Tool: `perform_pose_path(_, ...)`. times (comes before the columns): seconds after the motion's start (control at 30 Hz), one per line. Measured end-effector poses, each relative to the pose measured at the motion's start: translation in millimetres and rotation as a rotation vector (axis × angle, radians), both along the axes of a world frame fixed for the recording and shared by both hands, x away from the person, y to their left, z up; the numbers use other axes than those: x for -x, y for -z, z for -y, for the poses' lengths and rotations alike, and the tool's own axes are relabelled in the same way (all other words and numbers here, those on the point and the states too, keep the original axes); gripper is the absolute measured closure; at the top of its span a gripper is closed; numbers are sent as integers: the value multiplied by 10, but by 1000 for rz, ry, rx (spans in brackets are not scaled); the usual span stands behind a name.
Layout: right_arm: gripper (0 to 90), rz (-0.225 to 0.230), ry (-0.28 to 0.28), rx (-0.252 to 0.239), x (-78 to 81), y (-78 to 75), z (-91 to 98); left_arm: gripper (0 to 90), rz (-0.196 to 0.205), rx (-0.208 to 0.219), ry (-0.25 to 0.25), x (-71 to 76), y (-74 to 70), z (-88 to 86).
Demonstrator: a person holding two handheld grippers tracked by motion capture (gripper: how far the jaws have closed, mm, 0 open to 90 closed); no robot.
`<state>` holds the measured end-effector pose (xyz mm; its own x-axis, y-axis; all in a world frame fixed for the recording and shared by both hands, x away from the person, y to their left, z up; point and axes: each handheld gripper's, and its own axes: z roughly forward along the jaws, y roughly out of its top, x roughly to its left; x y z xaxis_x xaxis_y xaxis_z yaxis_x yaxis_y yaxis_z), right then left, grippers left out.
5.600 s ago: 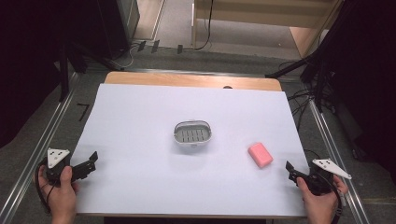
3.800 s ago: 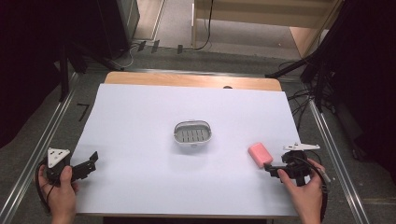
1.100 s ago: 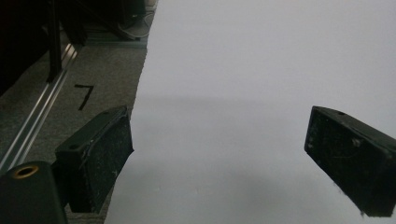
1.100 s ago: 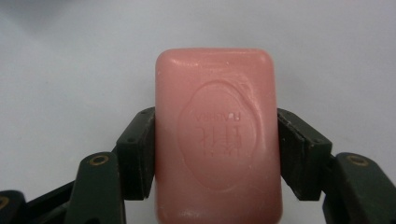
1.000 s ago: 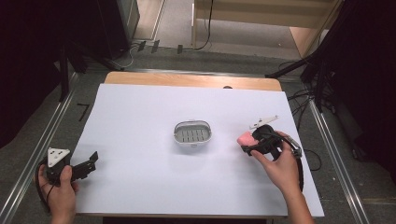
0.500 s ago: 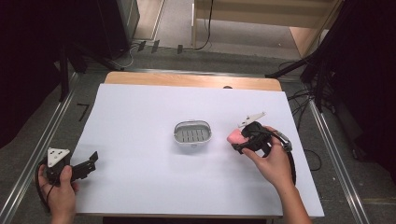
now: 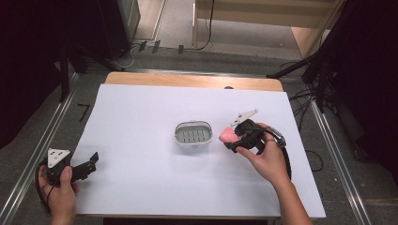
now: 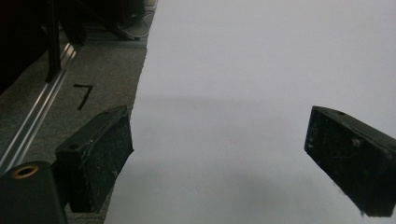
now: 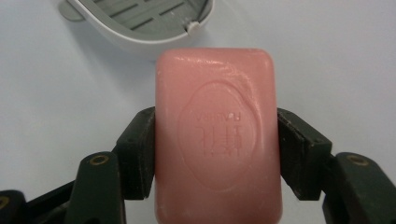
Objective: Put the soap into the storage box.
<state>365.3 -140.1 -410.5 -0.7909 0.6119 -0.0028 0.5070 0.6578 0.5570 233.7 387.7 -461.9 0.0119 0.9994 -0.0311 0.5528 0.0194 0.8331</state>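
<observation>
A pink bar of soap [image 9: 217,135] is clamped between the two black jaws of my right gripper [image 9: 215,151], which is shut on it. In the high view that gripper [image 7: 233,139] holds the soap [image 7: 228,136] just right of the grey soap dish [image 7: 193,134] in the middle of the white table [image 7: 141,117]. The dish's rim [image 9: 140,32] lies right ahead of the soap in the right gripper view. My left gripper [image 7: 89,164] rests at the table's front left corner, and in the left gripper view it [image 8: 219,158] stands open with nothing between its jaws.
The white sheet ends in a wooden strip [image 7: 192,80] at the far side. Metal rails [image 7: 335,145] run along both sides of the table. Grey floor with a black mark [image 8: 83,95] lies left of the sheet's edge.
My right gripper took hold of the pink soap at the right of the table and has carried it left, up to the dish. The left hand has stayed put.
</observation>
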Motion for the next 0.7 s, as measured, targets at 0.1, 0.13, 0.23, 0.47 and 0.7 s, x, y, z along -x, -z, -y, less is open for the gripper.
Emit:
perform_pose_path(0.1, 386, 10, -13, -3, -5, -34, -34, 81, 0, 0, -1, 0, 0, 0)
perform_pose_path(0.13, 385, 13, -19, -1, -9, -45, -45, 81, 0, 0, 0, 0, 0, 0)
perform_pose_path(0.23, 385, 23, -32, -2, -18, -80, -91, 81, 1, 1, 0, 0, 0, -1)
perform_pose_path(0.47, 386, 34, -73, -2, -29, -127, -201, 81, 0, 1, 0, 0, 0, -1)
perform_pose_path(0.7, 386, 63, -133, 5, -53, -171, -316, 81, 1, 4, 0, -2, 1, -2)
